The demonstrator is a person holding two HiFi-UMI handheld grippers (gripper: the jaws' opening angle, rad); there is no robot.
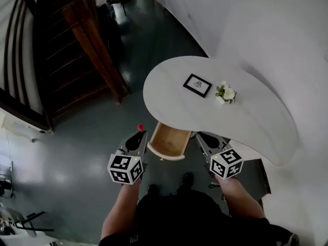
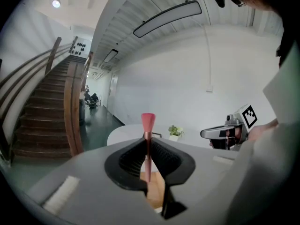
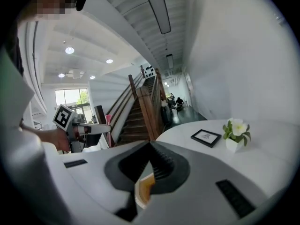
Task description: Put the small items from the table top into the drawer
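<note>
Clamping a slim brush (image 2: 147,146) between its jaws, the left gripper (image 2: 149,162) hovers just left of the open drawer (image 1: 168,141), level with its front. The brush looks light and stiff along its thin handle. Its flared pink head is probably soft, so the handle is the right place to hold it, and that is where the jaws pinch it. A rod this narrow could twist or slip in the grip.

Its long axis runs in line with the jaws. The pink head pokes out past the tips, away from the person and toward the table (image 1: 256,122), and the handle end lies back between the jaws. Whether it also tilts upward I cannot tell.

The right gripper (image 1: 205,137) sits just right of the drawer, its jaws closed together with nothing between them. Beyond the drawer, a picture frame (image 1: 197,85) and a small potted plant (image 1: 225,93) remain on the tabletop.
</note>
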